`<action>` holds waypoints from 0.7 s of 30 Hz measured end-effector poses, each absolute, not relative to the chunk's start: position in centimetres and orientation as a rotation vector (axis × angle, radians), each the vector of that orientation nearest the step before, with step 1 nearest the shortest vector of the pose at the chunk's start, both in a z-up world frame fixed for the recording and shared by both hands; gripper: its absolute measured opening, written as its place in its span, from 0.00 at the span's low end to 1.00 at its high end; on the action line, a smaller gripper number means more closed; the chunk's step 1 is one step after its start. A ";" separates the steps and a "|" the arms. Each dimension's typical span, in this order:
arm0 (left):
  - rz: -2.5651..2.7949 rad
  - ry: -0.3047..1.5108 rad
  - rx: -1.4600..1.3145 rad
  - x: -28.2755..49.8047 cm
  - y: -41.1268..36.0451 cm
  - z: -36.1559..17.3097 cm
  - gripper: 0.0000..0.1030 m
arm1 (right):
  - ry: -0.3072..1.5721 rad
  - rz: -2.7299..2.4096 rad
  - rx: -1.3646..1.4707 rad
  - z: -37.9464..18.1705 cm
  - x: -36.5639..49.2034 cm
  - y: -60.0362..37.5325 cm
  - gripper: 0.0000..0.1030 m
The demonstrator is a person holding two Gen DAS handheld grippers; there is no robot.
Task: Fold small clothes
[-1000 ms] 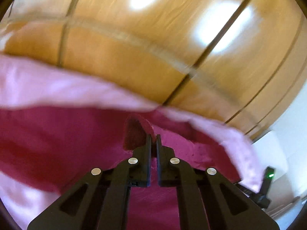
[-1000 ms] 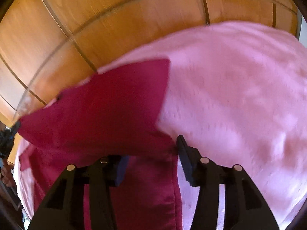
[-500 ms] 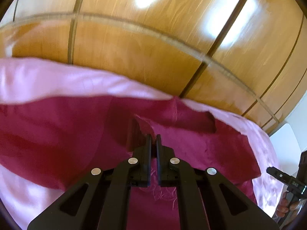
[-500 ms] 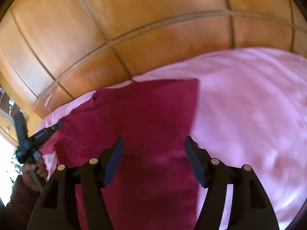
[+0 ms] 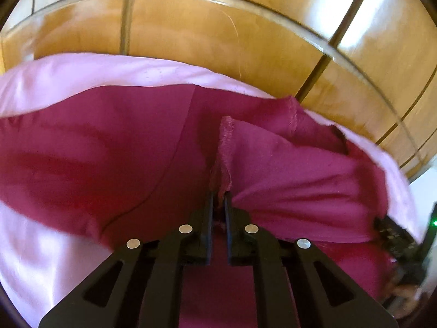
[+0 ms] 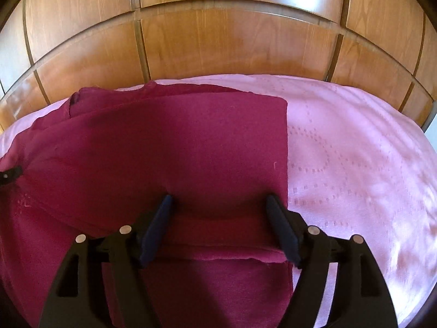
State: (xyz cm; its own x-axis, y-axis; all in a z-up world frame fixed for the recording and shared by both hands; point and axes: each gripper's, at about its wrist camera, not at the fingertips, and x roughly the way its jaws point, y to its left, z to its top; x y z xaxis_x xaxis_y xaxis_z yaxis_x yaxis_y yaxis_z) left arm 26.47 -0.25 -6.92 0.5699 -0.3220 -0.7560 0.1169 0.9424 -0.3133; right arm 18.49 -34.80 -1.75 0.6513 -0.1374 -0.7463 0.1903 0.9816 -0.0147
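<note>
A dark red garment (image 6: 177, 147) lies partly folded on a pink bedspread (image 6: 355, 164). In the left wrist view my left gripper (image 5: 218, 196) is shut on a hemmed edge of the garment (image 5: 226, 142), which stands up between the fingers. The rest of the garment (image 5: 95, 150) spreads flat to the left. In the right wrist view my right gripper (image 6: 218, 205) is open just above the folded layer, near its right edge. Its fingers (image 6: 281, 227) hold nothing.
A wooden panelled headboard (image 6: 218, 41) runs behind the bed in both views (image 5: 218, 32). The other gripper shows at the right edge of the left wrist view (image 5: 404, 246). The left gripper's tip shows at the left edge of the right wrist view (image 6: 9, 176).
My right gripper has let go of the folded layer and drawn back, jaws wide. My left gripper has kept its hold on the hem and carried it over the garment.
</note>
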 end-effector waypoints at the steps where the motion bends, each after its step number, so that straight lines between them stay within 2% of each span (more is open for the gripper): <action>1: -0.256 0.928 -0.254 26.1 0.3 -6.6 0.11 | 0.842 -0.190 0.063 -1.7 18.4 -34.8 0.71; 2: -0.249 0.927 -0.279 25.4 1.2 -6.3 0.11 | 0.845 -0.199 0.056 -1.7 18.4 -34.8 0.73; 3: -0.241 0.927 -0.301 24.7 2.0 -6.1 0.11 | 0.847 -0.209 0.049 -1.7 18.4 -34.7 0.80; 5: -0.218 0.907 -0.374 22.9 4.8 -5.6 0.11 | 0.866 -0.291 0.028 -1.2 18.9 -34.5 0.98; 7: -0.201 0.896 -0.437 21.6 7.4 -5.3 0.11 | 0.878 -0.304 0.086 -0.6 18.0 -35.0 0.98; 10: -0.085 0.851 -0.538 18.9 14.0 -5.4 0.43 | 0.824 -0.278 0.087 0.9 15.4 -33.7 0.98; 15: 0.097 0.825 -0.688 16.2 23.5 -6.5 0.43 | 0.798 -0.131 0.061 1.8 11.2 -29.1 0.98; 21: 0.228 0.748 -0.877 14.6 32.7 -7.2 0.43 | 0.858 0.048 -0.044 -0.7 9.9 -22.9 0.98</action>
State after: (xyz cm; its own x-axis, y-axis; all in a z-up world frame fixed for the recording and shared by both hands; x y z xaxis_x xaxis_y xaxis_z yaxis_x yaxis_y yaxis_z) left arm 14.63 32.68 -7.16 0.7277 -0.1125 -0.6766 -0.4712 0.6348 -0.6124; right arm 9.86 -22.86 -0.71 0.6533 0.0244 -0.7567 -0.0602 0.9980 -0.0198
